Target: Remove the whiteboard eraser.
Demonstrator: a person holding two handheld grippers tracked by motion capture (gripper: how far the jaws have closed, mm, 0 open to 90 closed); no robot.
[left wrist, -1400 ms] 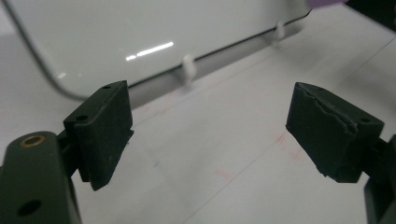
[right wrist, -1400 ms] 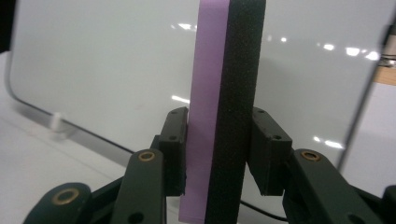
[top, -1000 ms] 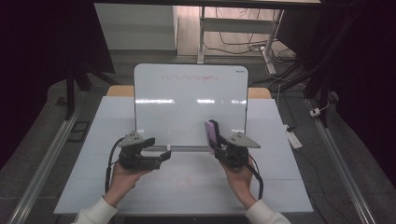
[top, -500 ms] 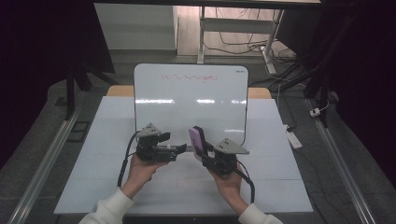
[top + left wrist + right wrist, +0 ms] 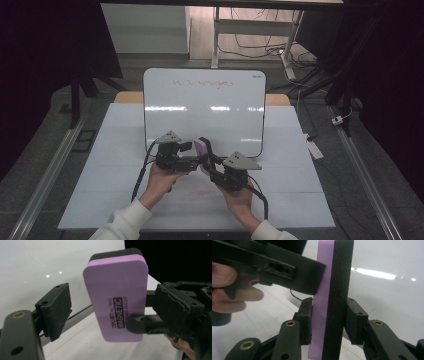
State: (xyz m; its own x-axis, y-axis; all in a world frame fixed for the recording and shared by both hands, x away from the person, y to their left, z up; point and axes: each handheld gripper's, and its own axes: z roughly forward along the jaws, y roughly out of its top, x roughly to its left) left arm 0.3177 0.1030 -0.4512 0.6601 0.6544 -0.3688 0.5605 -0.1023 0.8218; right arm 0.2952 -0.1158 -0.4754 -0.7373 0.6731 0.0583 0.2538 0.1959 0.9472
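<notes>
Right gripper (image 5: pixel 209 161) clamps the purple magnetic board eraser (image 5: pixel 201 148) upright above the table (image 5: pixel 300 200). Left gripper (image 5: pixel 196 154) stands open, its jaws straddling the eraser untouched; handover pending. Beyond, red writing (image 5: pixel 202 83) remains unerased on the whiteboard (image 5: pixel 240 125).

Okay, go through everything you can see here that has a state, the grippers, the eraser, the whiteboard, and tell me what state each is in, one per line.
Purple foam board eraser with black felt face: upright, off the table, clamped across its thickness.
Right gripper: shut on the eraser, one pad on the purple side, one on the felt.
Left gripper: open, jaws either side of the eraser, not pressing.
White whiteboard with rounded corners: propped up, faint red scribble near its top, not wiped.
</notes>
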